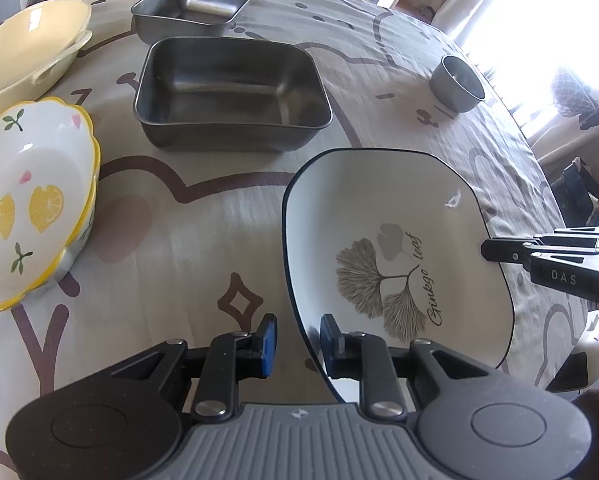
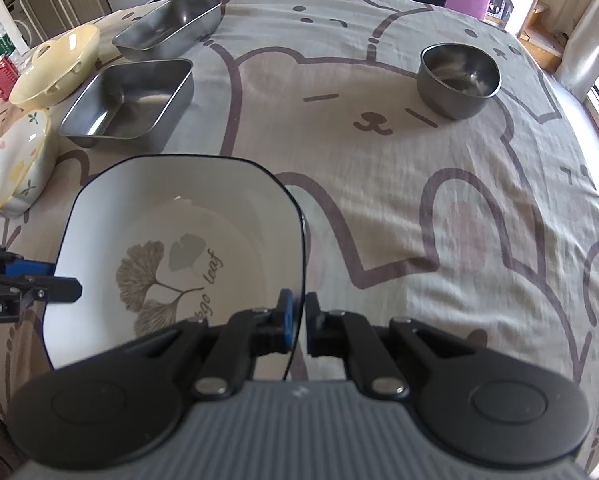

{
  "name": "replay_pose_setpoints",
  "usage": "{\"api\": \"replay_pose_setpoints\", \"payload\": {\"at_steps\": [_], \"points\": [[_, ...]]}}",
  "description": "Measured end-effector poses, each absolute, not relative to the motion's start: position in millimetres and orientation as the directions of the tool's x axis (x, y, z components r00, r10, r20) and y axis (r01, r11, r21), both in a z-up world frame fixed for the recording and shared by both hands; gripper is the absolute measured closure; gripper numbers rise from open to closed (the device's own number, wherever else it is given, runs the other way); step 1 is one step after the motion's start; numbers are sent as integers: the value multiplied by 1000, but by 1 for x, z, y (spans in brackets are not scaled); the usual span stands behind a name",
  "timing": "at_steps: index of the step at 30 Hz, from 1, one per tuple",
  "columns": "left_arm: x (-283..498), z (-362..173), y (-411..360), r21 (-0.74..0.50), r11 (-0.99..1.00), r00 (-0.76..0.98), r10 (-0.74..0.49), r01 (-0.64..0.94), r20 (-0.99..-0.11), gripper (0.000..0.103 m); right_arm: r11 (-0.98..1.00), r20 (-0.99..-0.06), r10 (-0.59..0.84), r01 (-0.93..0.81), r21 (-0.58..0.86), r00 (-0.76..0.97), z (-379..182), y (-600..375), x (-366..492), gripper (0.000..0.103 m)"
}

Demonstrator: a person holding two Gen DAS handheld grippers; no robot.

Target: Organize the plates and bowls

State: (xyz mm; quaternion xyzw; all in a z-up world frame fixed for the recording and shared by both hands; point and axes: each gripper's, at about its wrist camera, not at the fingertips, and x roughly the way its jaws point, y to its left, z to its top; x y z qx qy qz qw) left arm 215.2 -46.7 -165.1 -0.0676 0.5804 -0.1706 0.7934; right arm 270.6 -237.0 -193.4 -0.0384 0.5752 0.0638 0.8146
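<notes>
A white square plate (image 1: pixel 399 216) with a dark rim and a ginkgo leaf print is held tilted just above the tablecloth. My right gripper (image 2: pixel 299 318) is shut on the plate's (image 2: pixel 171 216) right rim, and it also shows at that rim in the left wrist view (image 1: pixel 489 250). My left gripper (image 1: pixel 299 338) straddles the plate's left rim with its jaws apart. A gap shows between the outer pad (image 1: pixel 270 340) and the rim. The left gripper (image 2: pixel 65 280) reaches in from the left in the right wrist view.
Two rectangular steel trays (image 1: pixel 231 96) (image 1: pixel 195 4) sit behind the plate. A small round steel bowl (image 2: pixel 459 76) stands at the far right. At the left are a cream bowl (image 1: pixel 27 44) with handles and stacked lemon-print bowls (image 1: pixel 31 200). The bear-print cloth (image 2: pixel 419 208) lies bare on the right.
</notes>
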Motion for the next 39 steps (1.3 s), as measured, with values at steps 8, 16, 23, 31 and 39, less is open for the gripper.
{"api": "replay_pose_setpoints", "payload": {"at_steps": [8, 16, 23, 31, 39], "points": [[216, -164, -44, -306, 933, 271, -349, 188, -897, 77, 985, -955, 103, -164, 59, 278, -198, -238, 269, 90], [215, -164, -44, -309, 932, 268, -351, 187, -897, 75, 984, -952, 74, -175, 22, 298, -198, -232, 270, 92], [215, -166, -44, -295, 938, 261, -336, 185, -905, 64, 985, -950, 90, -171, 39, 300, -199, -237, 269, 90], [213, -166, -43, -299, 937, 257, -339, 183, -905, 29, 984, -945, 124, -162, 77, 304, -198, -247, 260, 70], [209, -155, -43, -299, 935, 293, -346, 193, -891, 2, 983, -919, 150, -157, 98, 366, -189, -256, 250, 25]]}}
